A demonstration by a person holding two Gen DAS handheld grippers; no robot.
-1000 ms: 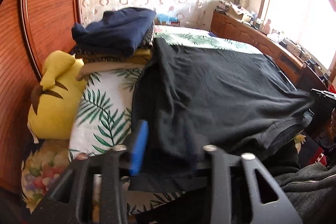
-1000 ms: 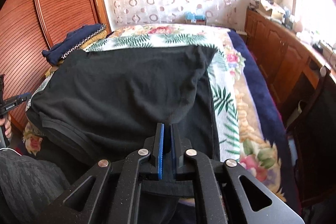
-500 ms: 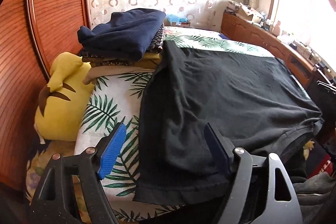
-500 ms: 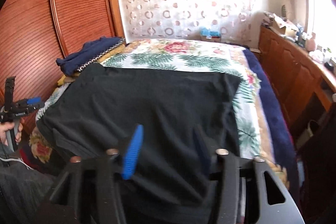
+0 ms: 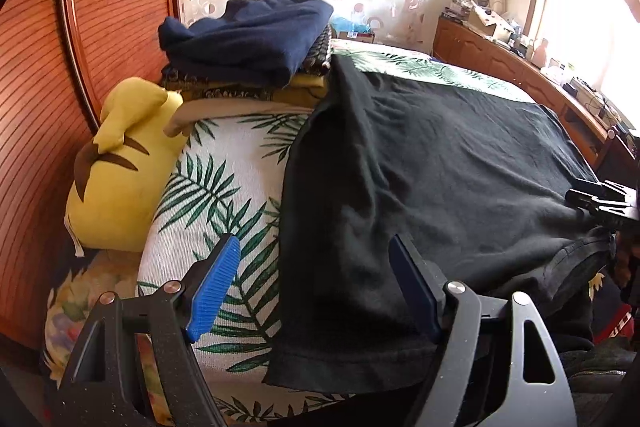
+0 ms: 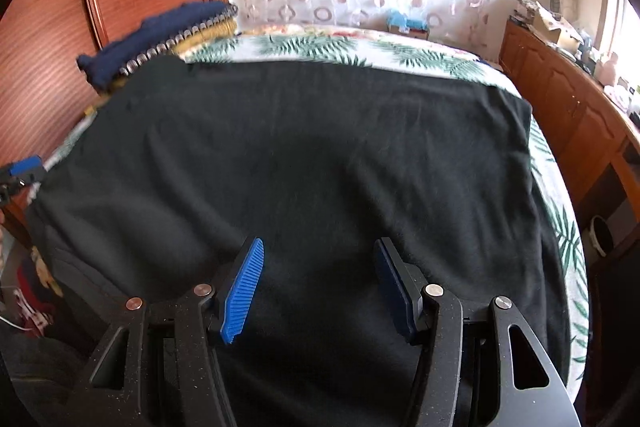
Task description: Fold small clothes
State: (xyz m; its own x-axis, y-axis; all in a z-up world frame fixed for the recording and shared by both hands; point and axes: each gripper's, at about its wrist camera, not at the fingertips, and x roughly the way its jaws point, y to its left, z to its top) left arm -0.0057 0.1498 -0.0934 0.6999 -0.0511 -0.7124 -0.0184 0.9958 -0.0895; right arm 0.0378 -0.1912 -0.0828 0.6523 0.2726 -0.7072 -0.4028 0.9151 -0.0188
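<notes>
Black shirt (image 6: 320, 155) is spread flat across the leafy bedspread (image 5: 224, 187), its far corner up against the stack of folded clothes (image 5: 248, 39). Left gripper (image 5: 316, 291) hangs wide apart over the shirt's edge, gripping nothing. Right gripper (image 6: 318, 291) is opening over the fabric, pads clear of it.

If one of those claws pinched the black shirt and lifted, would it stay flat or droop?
The black shirt would likely droop: it already wrinkles and sags over the bed's edge. It looks thin, so probably light. Pushed, it would probably bunch rather than slide.
</notes>
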